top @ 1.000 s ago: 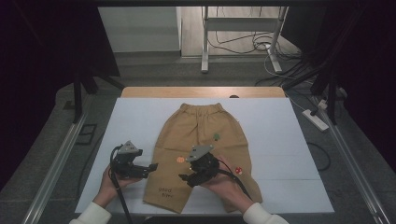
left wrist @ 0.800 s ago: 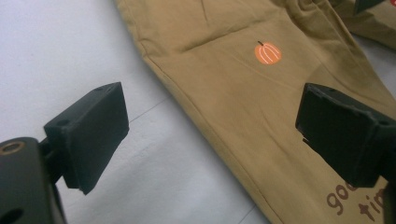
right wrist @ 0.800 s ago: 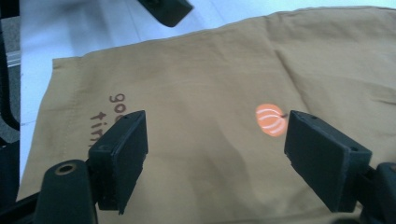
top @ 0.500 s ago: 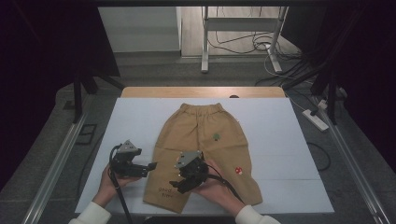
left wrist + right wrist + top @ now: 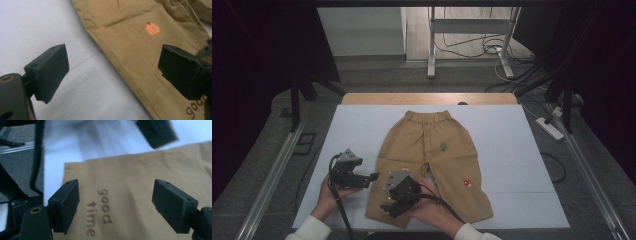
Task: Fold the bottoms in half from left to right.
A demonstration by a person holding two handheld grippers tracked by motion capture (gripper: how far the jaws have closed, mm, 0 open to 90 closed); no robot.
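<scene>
Two grippers work at the near end of the tan trousers (image 5: pixel 432 160), both with jaws spread wide and holding nothing. The right gripper (image 5: pixel 393 206) hovers over the trousers' left leg hem, above the printed words "good time" (image 5: pixel 100 212). The left gripper (image 5: pixel 371 176) sits just beside that leg's outer edge, over the white table cover (image 5: pixel 512 145), near the orange pumpkin print (image 5: pixel 152 28).

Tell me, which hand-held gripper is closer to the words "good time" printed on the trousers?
The right. The right hand-held gripper hangs open right over the "good time" print; the left hand-held gripper sits off the trousers' edge, over the white table cover.
</scene>
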